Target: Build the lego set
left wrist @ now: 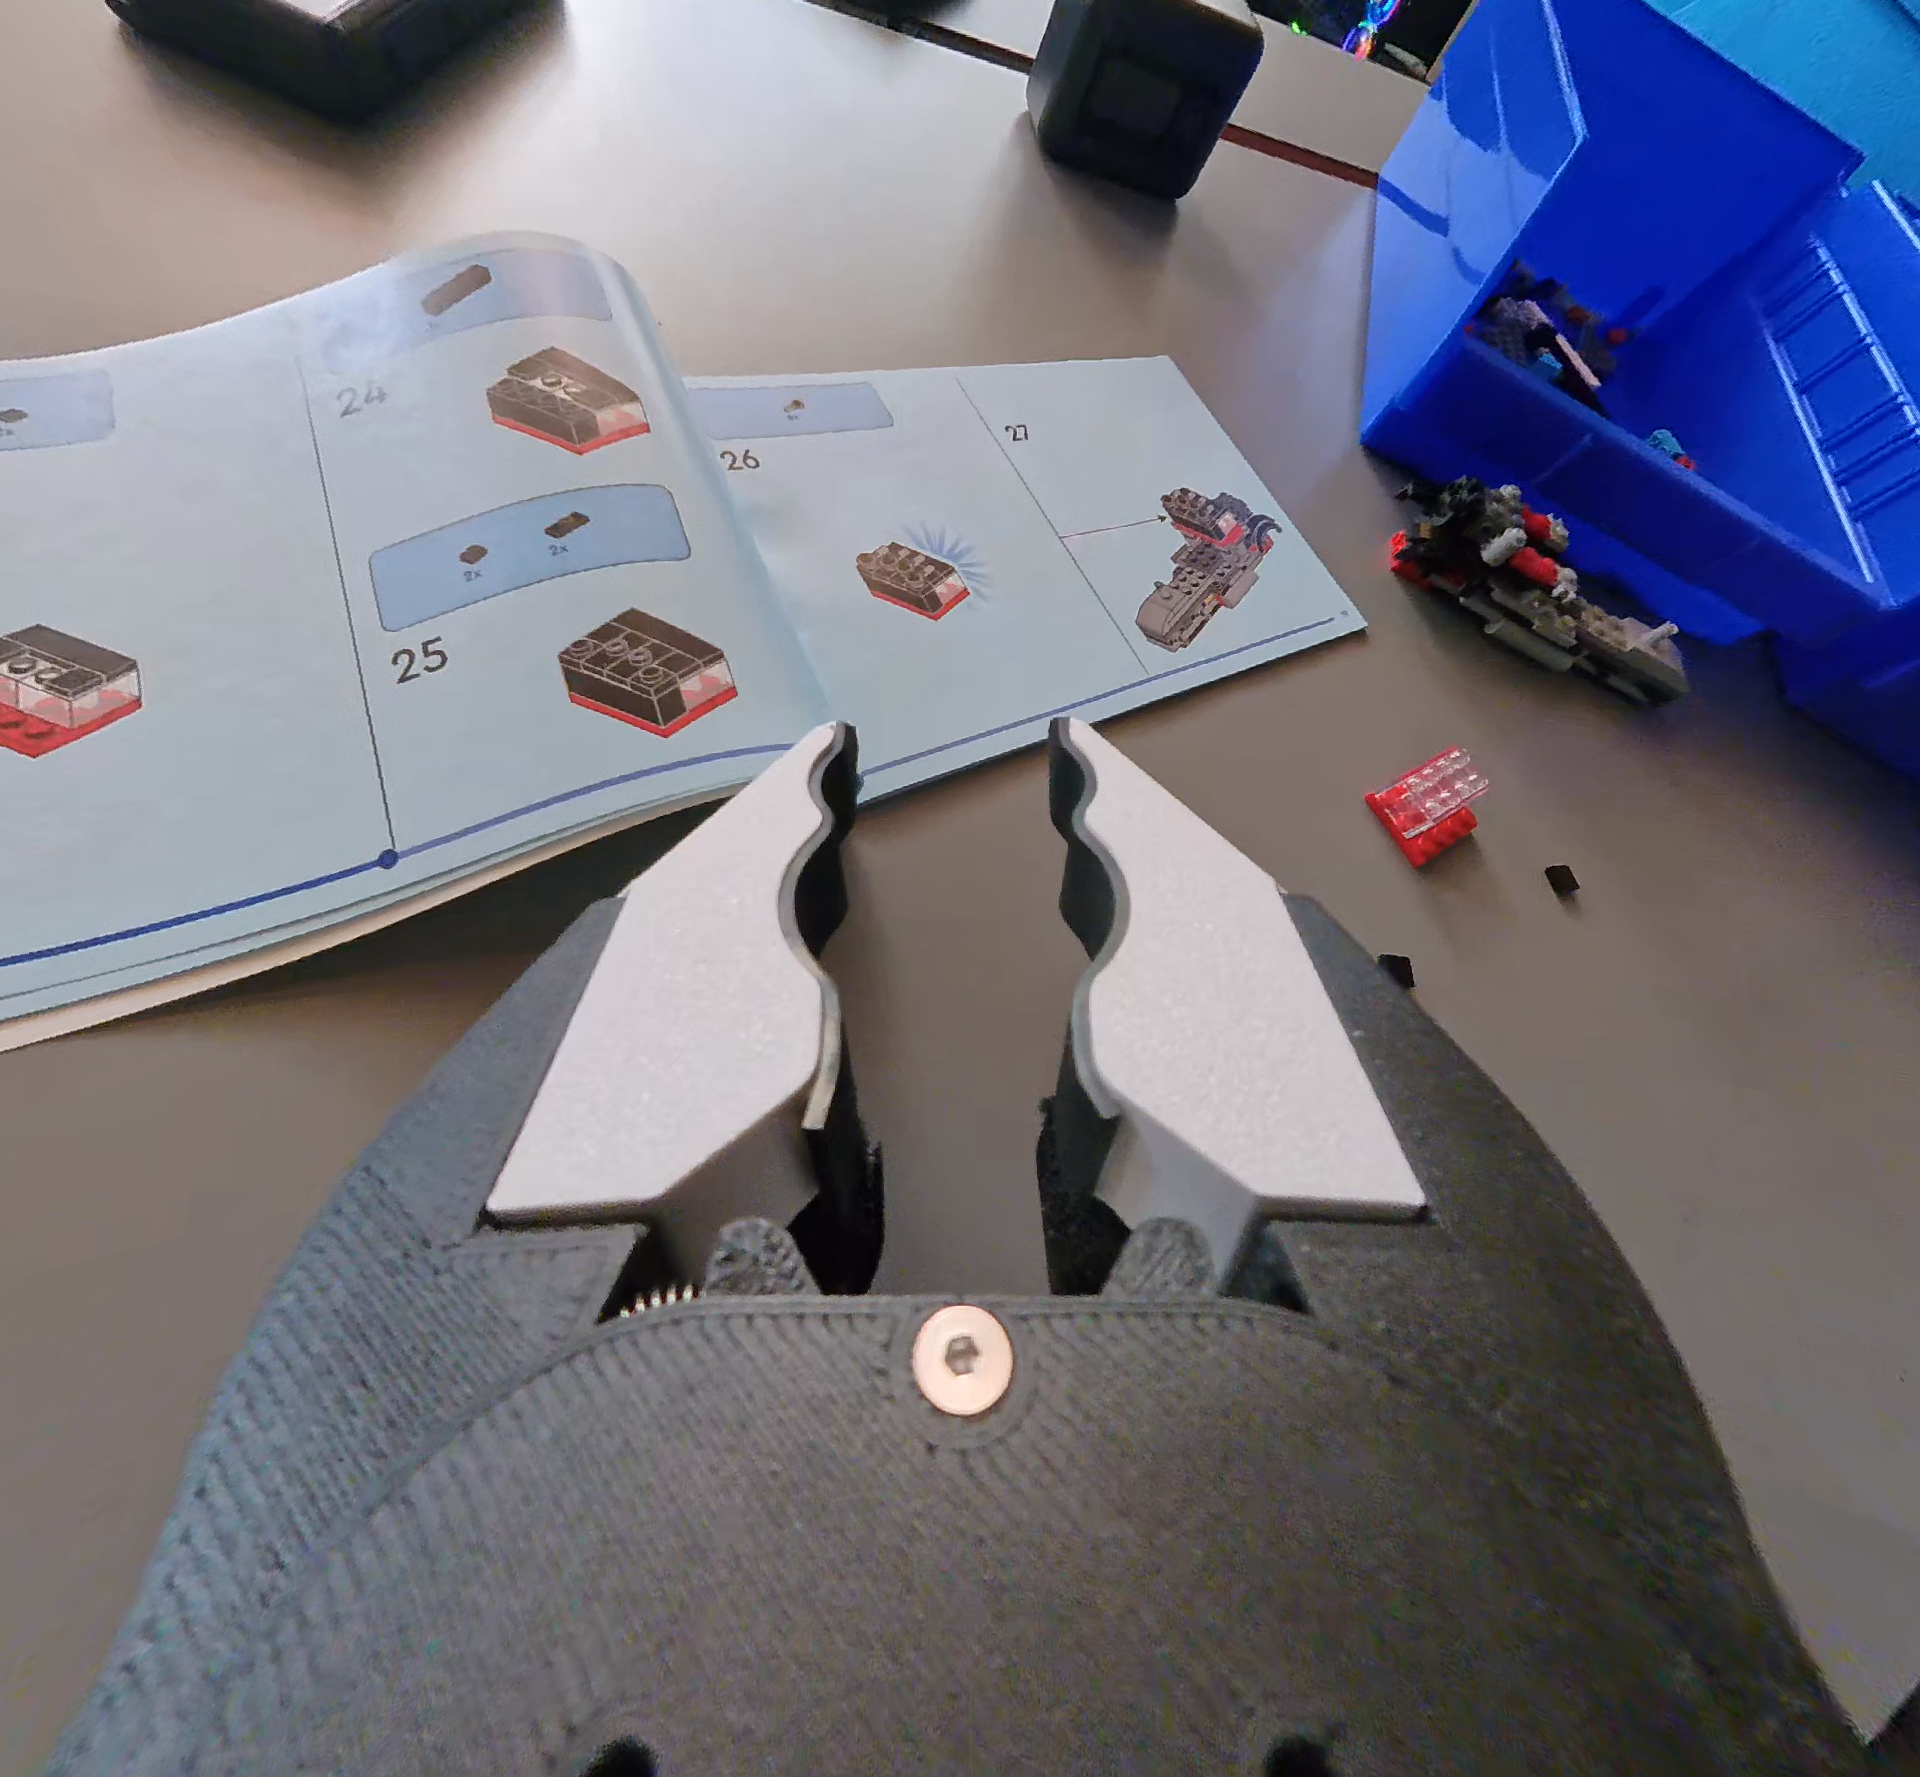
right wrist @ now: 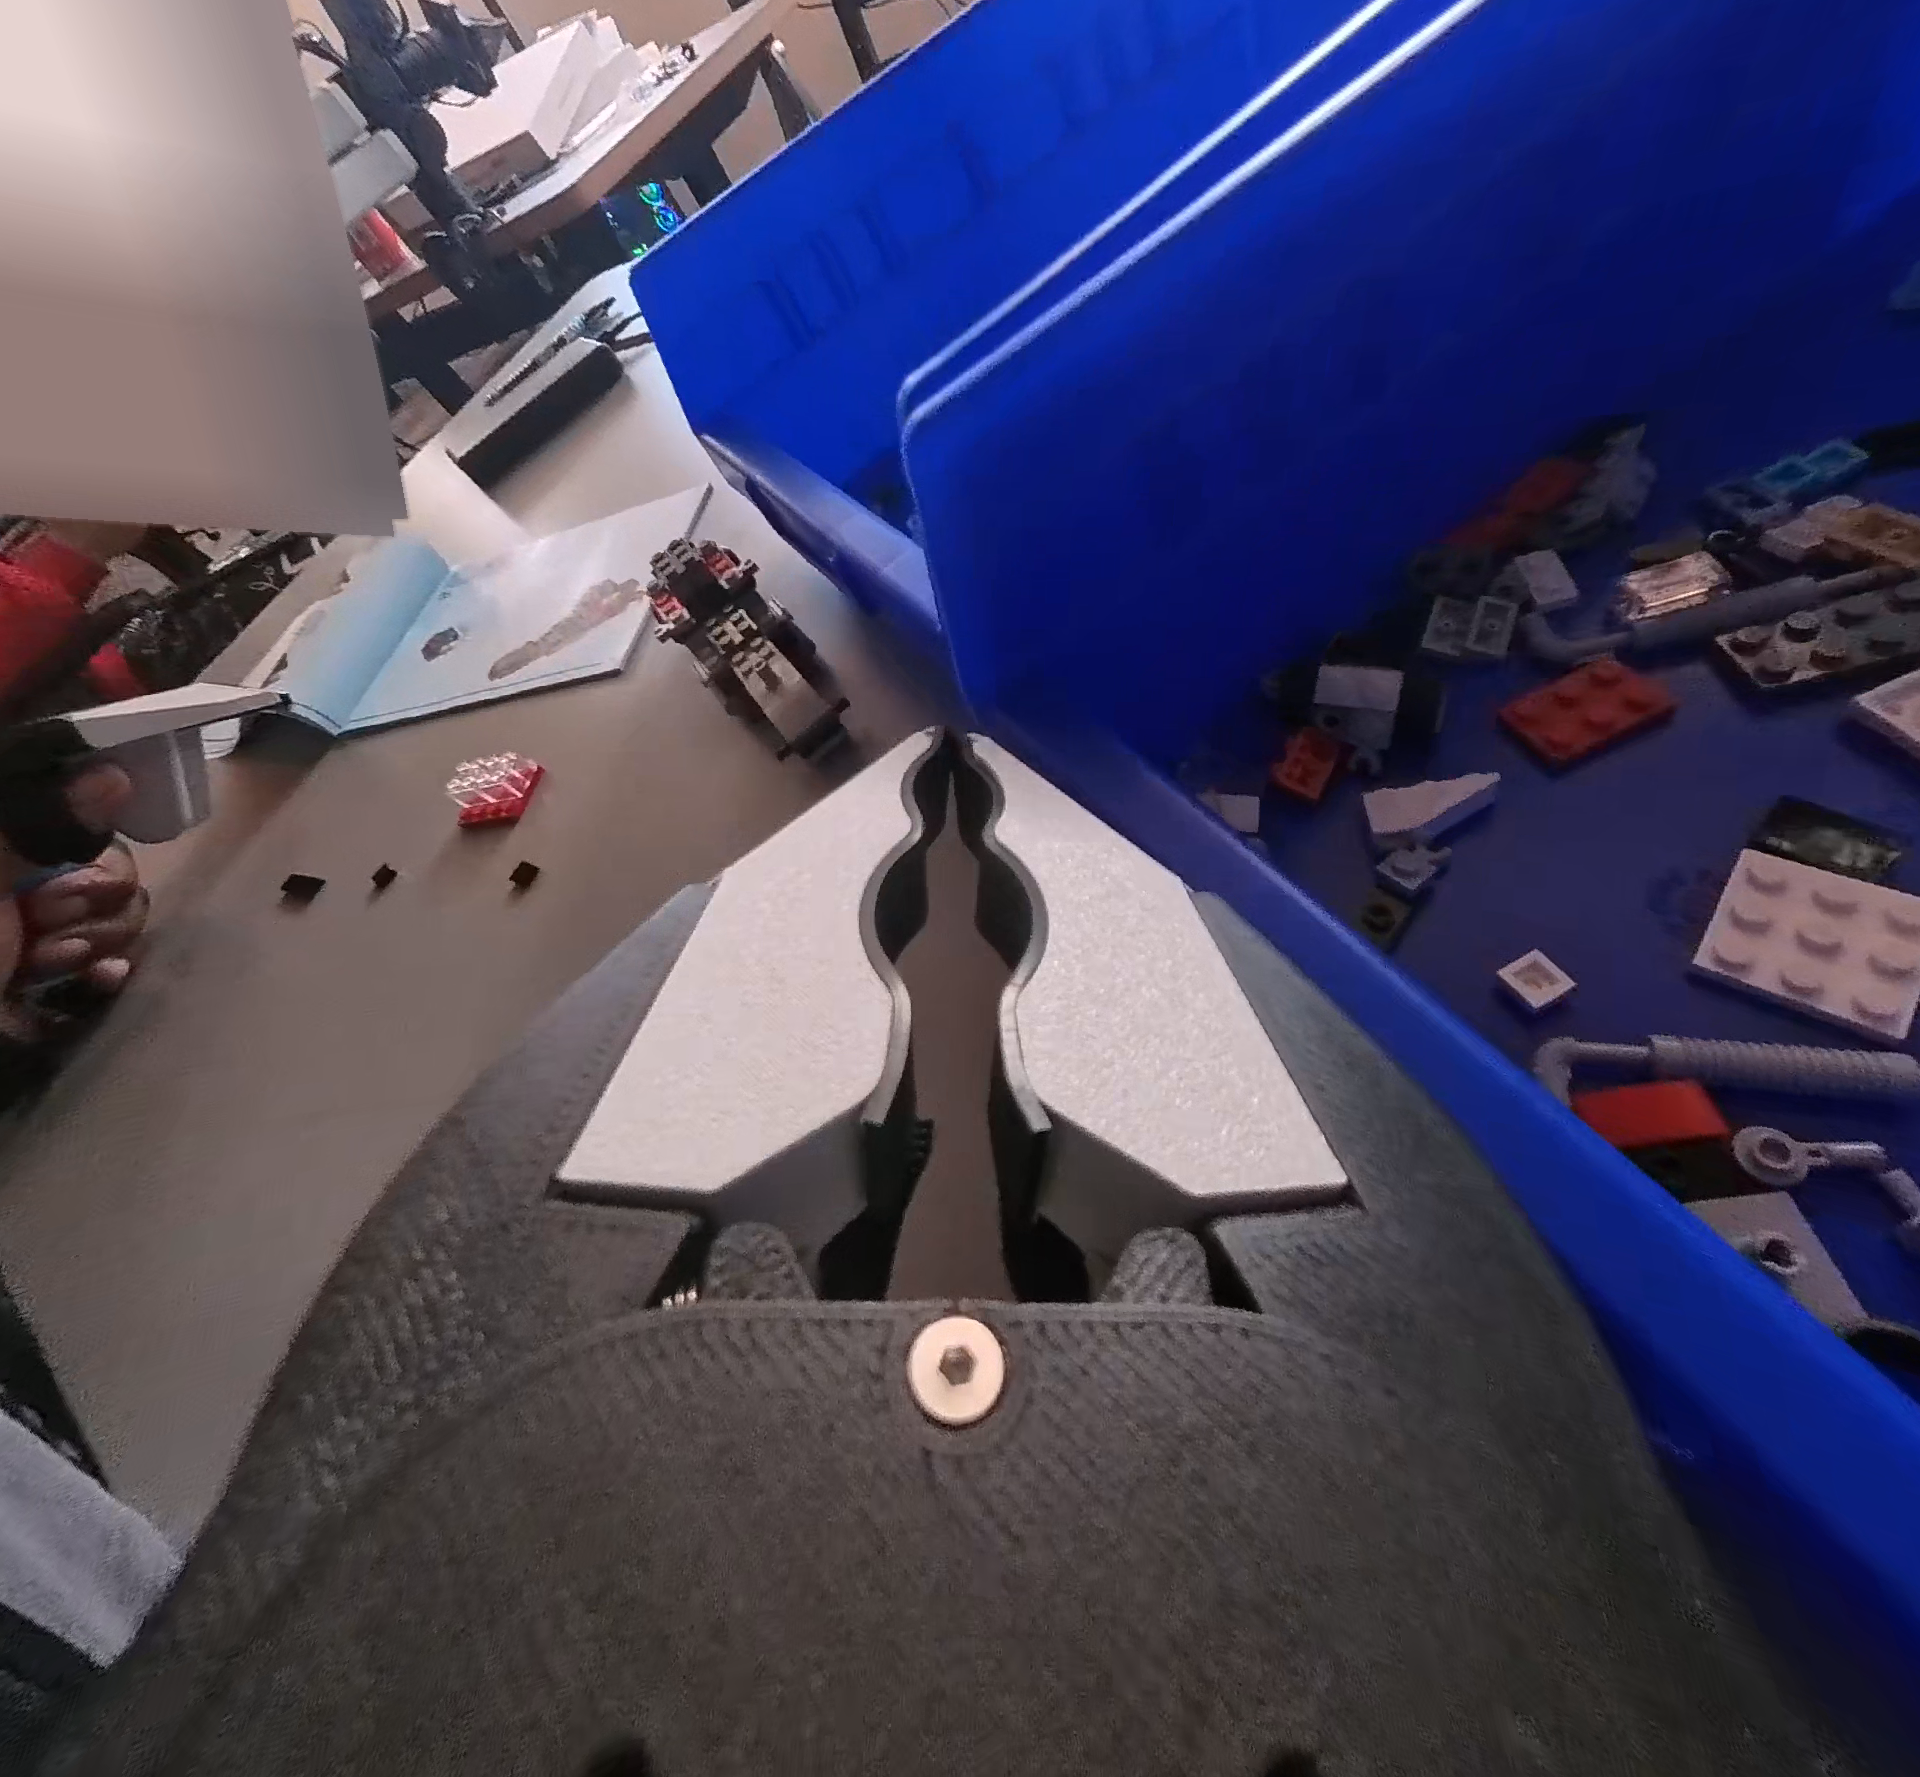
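Grey table [left wrist: 727, 169], left tool [left wrist: 951, 751] spread, red-clear brick assembly [left wrist: 1425, 802] to its right, right tool [right wrist: 948, 753] pressed together

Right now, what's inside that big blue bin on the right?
The blue bin holds loose Lego pieces: a white studded plate, a red plate, grey tubes and small grey tiles. Its near wall and the right gripper hide the rest.

The left gripper [left wrist: 951, 761] is hovering with fingers spread over a grey table [left wrist: 831, 200], its tips pointing at an open booklet [left wrist: 582, 584]. A red-and-clear brick [left wrist: 1425, 802] is lying to the right, two black bits [left wrist: 1562, 880] (tiny ones) sitting beside it, while a half-built model [left wrist: 1538, 584] is resting against a blue bin [left wrist: 1621, 273].
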The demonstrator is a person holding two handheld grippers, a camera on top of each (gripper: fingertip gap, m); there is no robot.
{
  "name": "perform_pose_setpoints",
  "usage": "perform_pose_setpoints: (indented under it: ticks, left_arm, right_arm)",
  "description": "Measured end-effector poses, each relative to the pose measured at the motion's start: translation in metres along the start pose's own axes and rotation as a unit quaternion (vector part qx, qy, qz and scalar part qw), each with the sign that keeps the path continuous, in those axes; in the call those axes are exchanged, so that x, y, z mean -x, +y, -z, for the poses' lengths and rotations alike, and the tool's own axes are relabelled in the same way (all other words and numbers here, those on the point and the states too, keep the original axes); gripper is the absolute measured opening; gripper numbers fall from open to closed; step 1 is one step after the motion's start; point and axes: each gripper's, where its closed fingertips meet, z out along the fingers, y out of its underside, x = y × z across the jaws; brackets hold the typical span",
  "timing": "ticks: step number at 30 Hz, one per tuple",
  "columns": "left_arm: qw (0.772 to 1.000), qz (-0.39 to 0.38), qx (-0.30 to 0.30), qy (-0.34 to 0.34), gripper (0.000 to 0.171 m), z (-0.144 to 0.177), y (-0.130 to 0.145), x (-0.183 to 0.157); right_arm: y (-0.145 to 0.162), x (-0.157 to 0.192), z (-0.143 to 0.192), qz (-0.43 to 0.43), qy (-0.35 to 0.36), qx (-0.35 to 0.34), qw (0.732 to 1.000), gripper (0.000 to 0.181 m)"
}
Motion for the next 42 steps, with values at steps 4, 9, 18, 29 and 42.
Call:
perform_pose_setpoints:
  ticks: [4, 9, 18, 29, 42]
  left_arm:
    - [1.0, 0.006, -0.001, 0.0, 0.037, 0.0, -0.0004, 0.001]
    - [1.0, 0.008, -0.002, 0.0, 0.037, 0.0003, -0.0007, 0.0015]
    - [1.0, 0.008, -0.004, -0.001, 0.037, 0.0007, -0.001, 0.0017]
    - [1.0, 0.008, -0.003, -0.002, 0.037, 0.0006, -0.0009, 0.0018]
    - [1.0, 0.008, -0.002, -0.003, 0.037, 0.0003, -0.0008, 0.0021]
  right_arm:
    - [0.002, 0.0004, -0.0041, 0.01, 0.008, 0.01, 1.0, 0.001]
    - [0.0031, -0.0003, -0.0051, 0.012, 0.011, 0.015, 1.0, 0.001]
    - [0.0031, -0.0011, -0.005, 0.011, 0.014, 0.015, 1.0, 0.001]
    - [0.0036, -0.0013, -0.0054, 0.011, 0.015, 0.017, 1.0, 0.001]
    - [0.0034, -0.0017, -0.0052, 0.008, 0.014, 0.016, 1.0, 0.001]
